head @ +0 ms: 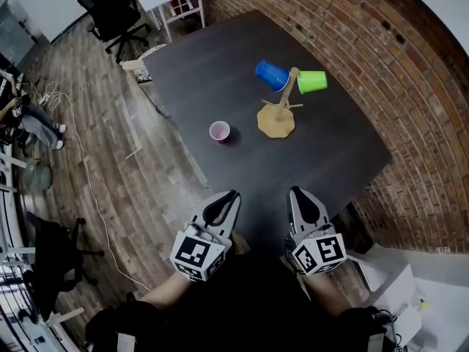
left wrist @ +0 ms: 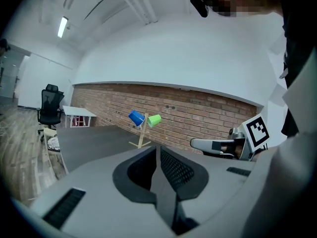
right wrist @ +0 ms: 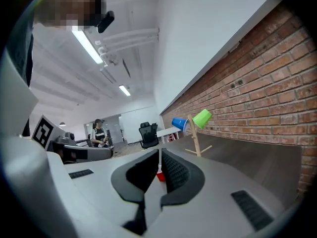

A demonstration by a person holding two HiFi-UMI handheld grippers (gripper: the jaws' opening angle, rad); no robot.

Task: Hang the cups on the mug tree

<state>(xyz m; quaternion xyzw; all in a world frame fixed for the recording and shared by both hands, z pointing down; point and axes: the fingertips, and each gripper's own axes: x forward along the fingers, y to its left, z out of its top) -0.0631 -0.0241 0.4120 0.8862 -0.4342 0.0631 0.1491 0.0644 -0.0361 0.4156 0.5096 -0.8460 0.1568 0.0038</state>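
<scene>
Presently my left gripper (head: 231, 196) and right gripper (head: 299, 193) hover closed and empty over the table's (head: 220, 72) near edge, the red cup (head: 219, 131) standing upright straight beyond the left one, left of the mug tree (head: 276, 122).

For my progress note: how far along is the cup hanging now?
Done: the blue cup and the green cup hang on the mug tree. In hand: nothing; the left gripper and the right gripper both have jaws together and empty. Left: the red cup stands on the table, not yet hung.
</scene>
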